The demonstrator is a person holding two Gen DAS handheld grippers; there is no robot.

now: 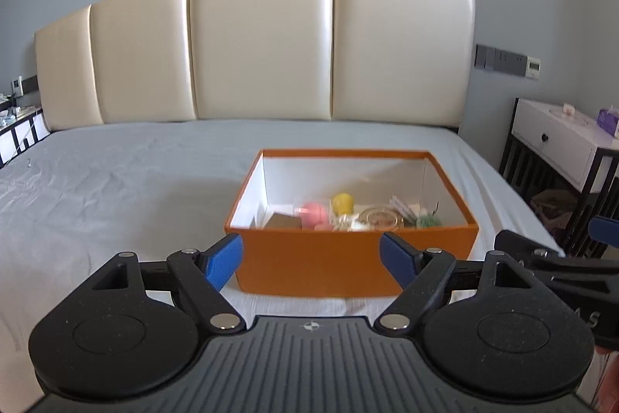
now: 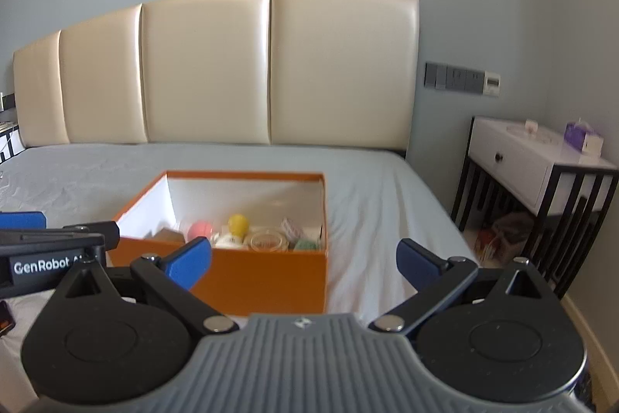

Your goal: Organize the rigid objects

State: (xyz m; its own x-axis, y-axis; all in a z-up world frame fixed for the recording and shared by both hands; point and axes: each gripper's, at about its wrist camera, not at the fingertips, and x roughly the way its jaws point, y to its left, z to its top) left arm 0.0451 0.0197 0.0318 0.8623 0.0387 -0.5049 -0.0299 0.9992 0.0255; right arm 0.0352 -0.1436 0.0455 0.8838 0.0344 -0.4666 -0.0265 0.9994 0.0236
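An open orange box (image 1: 348, 266) with white inner walls stands on the bed; it also shows in the right wrist view (image 2: 263, 281). Inside lie a pink ball (image 1: 314, 211), a yellow ball (image 1: 342, 203), a clear round container (image 1: 381, 217), a brown block (image 1: 284, 220), a green item (image 1: 428, 220) and small white pieces. My left gripper (image 1: 311, 260) is open and empty, in front of the box's near wall. My right gripper (image 2: 303, 262) is open and empty, near the box's front right corner. Each gripper shows at the edge of the other's view.
The grey-sheeted bed (image 1: 116, 188) stretches left of the box. A cream padded headboard (image 1: 263, 41) stands behind. A white nightstand with a black frame (image 2: 537, 161) stands to the right of the bed, with a purple tissue box (image 2: 580, 136) on top.
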